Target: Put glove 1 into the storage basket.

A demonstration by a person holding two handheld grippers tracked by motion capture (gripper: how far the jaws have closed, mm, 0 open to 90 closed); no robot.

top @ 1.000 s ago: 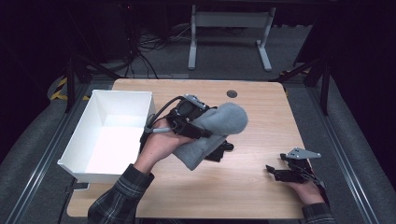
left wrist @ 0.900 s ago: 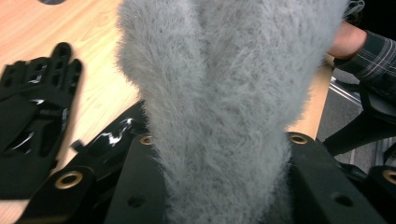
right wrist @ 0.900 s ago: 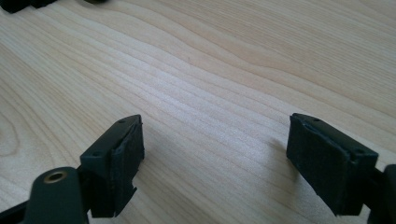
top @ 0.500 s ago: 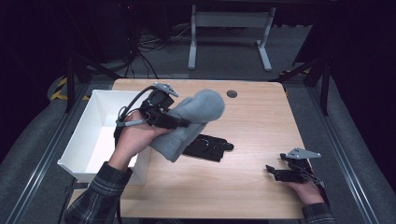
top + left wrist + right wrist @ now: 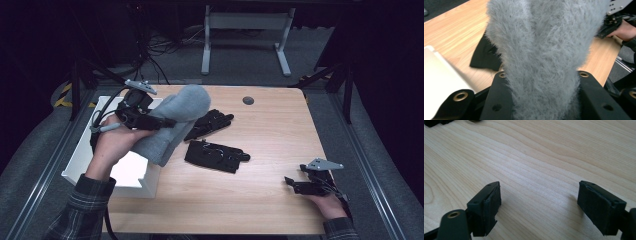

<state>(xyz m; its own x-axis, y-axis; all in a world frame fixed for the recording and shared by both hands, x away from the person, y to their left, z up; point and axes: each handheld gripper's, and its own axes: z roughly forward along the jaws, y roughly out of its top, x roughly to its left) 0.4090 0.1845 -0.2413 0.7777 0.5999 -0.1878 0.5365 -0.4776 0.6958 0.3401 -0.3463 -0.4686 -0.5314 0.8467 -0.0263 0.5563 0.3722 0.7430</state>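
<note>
Moved left since a second ago: left gripper [image 5: 150,120] with the grey sock [image 5: 175,120] clamped in it, off the middle of the table [image 5: 280,135] and over to the edge of the white bin [image 5: 80,155]; right gripper [image 5: 305,186] parked same as before. High view now: sock held up in the air, fuzzy end pointing toward table centre, lower end drooping over the bin's near corner. Two black gloves [image 5: 216,155] lying flat mid-table, just beside the sock, one behind the other. Right gripper resting low near the front right corner, well apart from everything. Left gripper view: sock [image 5: 541,57] squeezed between both jaws, fluff bulging out above them, so closed on the sock for sure; bit of a glove [image 5: 485,56] on the wood behind, bin [image 5: 439,75] corner at left, other hand's gripper [image 5: 610,21] off at top right. Right gripper view: jaws spread wide, nothing between them, just bare table [image 5: 536,165] grain underneath.
</note>
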